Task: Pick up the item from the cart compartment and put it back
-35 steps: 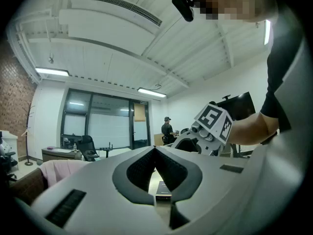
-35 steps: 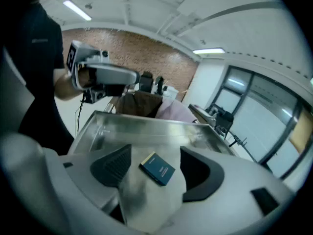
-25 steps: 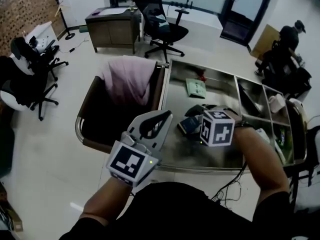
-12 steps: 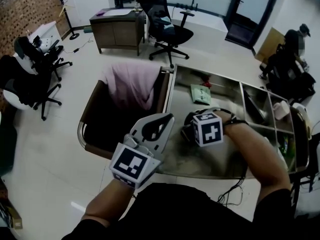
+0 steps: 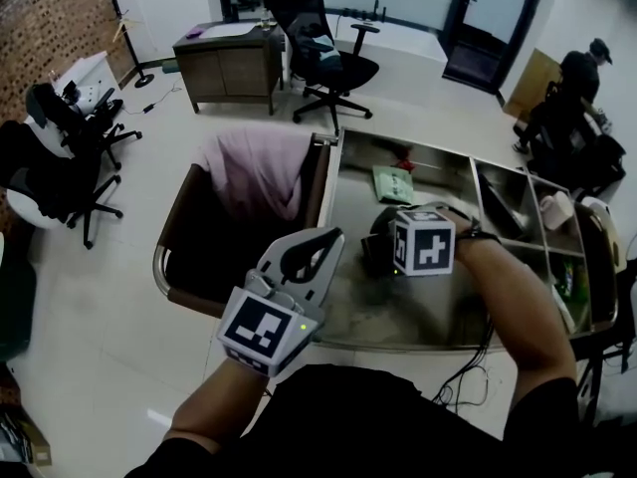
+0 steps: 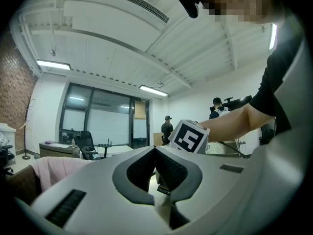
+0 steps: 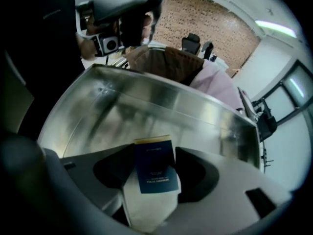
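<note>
**Right gripper** [image 7: 155,153]: points steeply down into the cart's large steel compartment [image 5: 428,312]. The jaws have just been closing. Their pads now stand against both side edges of a dark blue box [image 7: 155,166], which faces the camera low in the centre of the right gripper view. Whether the box rests on the steel floor cannot be told. In the head view the marker cube [image 5: 424,243], centre right, hides the box.

**Left gripper** [image 5: 329,239]: lower centre of the head view, held level. The left gripper view shows its jaw tips together with nothing between them.

**Head view only:** a green packet [image 5: 391,181] lies at the compartment's upper end.

**Pink cloth** [image 5: 255,170]: left of the cart, and visible in all three views.
</note>
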Demonstrator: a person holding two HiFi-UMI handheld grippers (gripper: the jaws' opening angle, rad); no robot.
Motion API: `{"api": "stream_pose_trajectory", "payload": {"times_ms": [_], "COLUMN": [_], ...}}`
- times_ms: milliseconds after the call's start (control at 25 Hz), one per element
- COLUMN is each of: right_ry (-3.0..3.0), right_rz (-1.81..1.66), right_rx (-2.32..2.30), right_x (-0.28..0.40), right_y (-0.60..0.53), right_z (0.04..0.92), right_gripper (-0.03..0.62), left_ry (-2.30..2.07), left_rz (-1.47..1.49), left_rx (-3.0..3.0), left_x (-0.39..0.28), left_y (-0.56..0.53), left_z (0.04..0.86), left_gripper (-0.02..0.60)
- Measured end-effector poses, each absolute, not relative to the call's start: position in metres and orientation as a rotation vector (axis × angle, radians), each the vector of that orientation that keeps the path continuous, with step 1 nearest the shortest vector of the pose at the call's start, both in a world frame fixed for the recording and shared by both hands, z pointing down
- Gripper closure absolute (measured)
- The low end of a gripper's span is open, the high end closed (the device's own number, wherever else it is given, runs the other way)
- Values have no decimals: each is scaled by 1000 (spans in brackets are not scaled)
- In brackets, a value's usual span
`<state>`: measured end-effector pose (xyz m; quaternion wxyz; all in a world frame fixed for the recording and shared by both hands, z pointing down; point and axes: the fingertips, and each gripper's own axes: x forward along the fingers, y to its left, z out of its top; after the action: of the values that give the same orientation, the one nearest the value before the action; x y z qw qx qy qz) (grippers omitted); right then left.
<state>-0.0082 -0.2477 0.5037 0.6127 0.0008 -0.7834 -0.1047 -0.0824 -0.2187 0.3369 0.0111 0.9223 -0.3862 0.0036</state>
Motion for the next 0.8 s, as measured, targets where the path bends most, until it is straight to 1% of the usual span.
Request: {"api": "stream_pose_trajectory", "payload": {"times_ms": [160,360,600,800], "right_ry": [-2001,-2306,-2560,-2677], "right_rz": [-211,1,139,208], "right_rx": [261,620,957,1111], "right_x": [-15,-14,10,37], "right_y": [-266,-268,-258,-241], "right_z": [471,426,381,358], "right_gripper": [313,315,315,316], "left_ry": [-1185,-1171,-1187,-1188], "left_rz": [17,4,-7,-11], "left_rx": [2889,2889,2887,2898], "left_x": [-74,-66,-57,-42], "left_y": [-210,-197,-190,-182], "left_z": [338,337,334,331], "left_gripper": [581,581,581,581]}}
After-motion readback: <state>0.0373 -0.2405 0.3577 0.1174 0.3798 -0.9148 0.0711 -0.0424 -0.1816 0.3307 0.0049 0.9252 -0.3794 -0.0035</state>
